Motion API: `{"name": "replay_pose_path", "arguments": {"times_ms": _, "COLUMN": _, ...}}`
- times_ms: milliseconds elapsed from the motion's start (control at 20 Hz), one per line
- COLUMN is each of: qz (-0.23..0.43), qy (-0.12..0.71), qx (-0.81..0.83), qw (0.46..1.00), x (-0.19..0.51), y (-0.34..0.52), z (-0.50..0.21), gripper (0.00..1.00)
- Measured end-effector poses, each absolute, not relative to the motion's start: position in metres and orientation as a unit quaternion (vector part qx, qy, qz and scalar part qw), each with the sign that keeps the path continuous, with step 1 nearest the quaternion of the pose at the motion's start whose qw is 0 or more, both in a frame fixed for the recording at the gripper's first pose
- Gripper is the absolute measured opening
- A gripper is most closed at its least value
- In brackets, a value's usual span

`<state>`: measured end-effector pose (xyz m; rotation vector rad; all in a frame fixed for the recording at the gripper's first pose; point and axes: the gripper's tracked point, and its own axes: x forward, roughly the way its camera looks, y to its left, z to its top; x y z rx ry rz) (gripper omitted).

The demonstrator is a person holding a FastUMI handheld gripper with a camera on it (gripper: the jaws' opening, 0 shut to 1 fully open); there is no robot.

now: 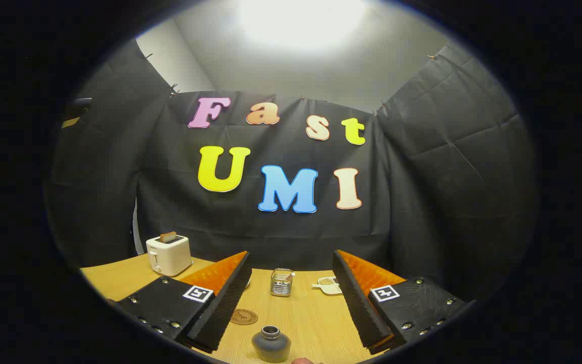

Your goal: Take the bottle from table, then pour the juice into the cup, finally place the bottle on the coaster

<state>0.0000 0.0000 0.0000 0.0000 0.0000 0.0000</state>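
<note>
My tongs [291, 283] stand wide open, fingers well apart, gripping nothing. The bottle [271, 344] sits upright on the wooden table [311, 318], near me, between the two fingers and low in the gap, touching neither. It is a small, dark, squat bottle with a short neck and an open, ring-like mouth; I cannot tell its contents. Just left of the bottle, beside my left finger, a round brown coaster [243, 317] lies flat. Farther off, between the fingers, stands a clear glass cup [281, 282]; whether it holds anything I cannot tell. Right of the cup, a small white dish [328, 285] holds something brownish. At the far left, a white toaster [168, 255] has a slice of bread [168, 236] sticking up.
</note>
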Motion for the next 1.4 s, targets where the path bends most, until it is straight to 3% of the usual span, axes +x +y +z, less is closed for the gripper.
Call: {"name": "replay_pose_path", "arguments": {"times_ms": 1400, "qz": 0.007, "qy": 0.017, "qx": 0.025, "qw": 1.0, "x": 0.005, "y": -0.008, "z": -0.017, "gripper": 0.98}}
